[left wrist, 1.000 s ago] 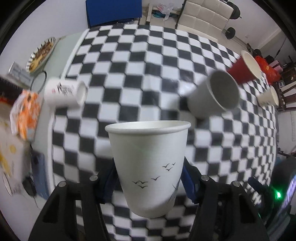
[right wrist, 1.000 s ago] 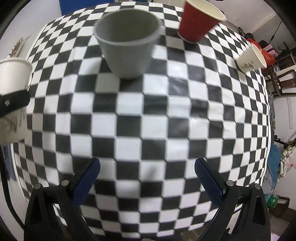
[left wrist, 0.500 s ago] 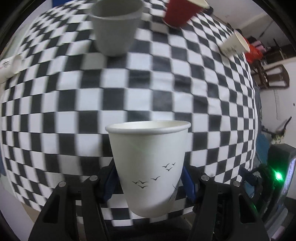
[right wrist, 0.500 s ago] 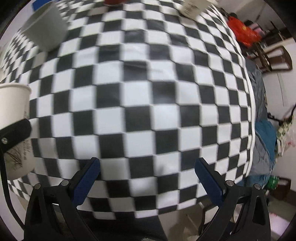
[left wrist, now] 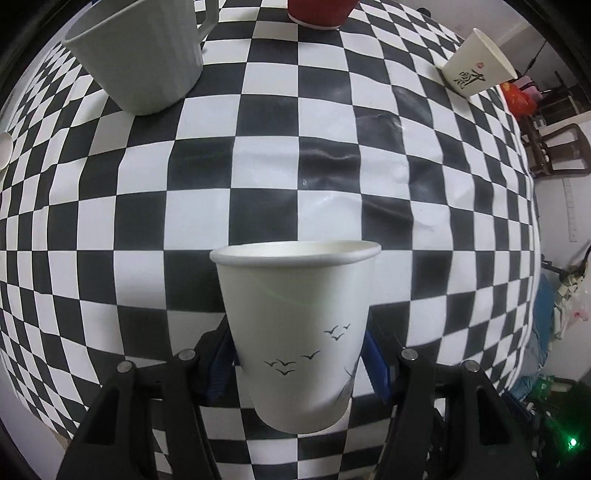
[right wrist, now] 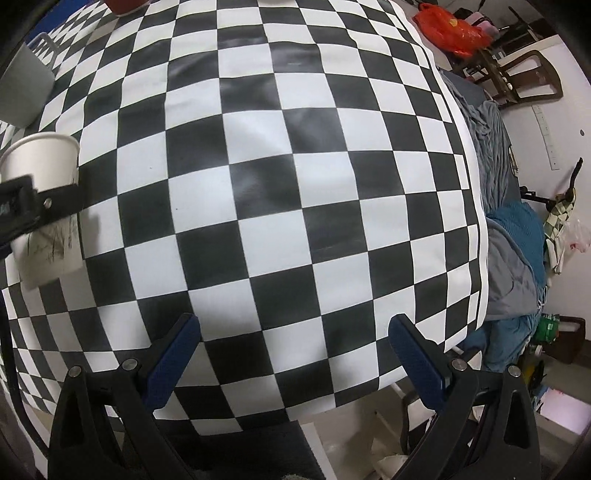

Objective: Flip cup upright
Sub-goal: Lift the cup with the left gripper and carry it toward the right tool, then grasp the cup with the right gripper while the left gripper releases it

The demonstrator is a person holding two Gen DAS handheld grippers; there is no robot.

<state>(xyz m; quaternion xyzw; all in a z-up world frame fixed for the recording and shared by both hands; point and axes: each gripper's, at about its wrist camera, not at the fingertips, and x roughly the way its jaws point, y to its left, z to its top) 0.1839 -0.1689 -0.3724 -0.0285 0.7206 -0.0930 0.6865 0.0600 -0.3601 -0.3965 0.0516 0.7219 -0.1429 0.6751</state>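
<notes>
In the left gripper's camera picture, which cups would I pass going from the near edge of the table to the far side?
White paper cup with birds, held upright in the fingers → grey ribbed mug → red cup at the far edge. A white cup with black calligraphy stands far right.

Checkered table [left wrist: 325, 173] with grey mug [left wrist: 144, 59], red cup [left wrist: 317, 13], tilted paper cup [left wrist: 476, 64].

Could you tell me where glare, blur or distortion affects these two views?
Left wrist: fisheye bulges the tablecloth, glare streaks right of centre, cup sharp. Right wrist: same bulging, soft sheen mid-cloth, the cup at the left edge slightly blurred.
</notes>
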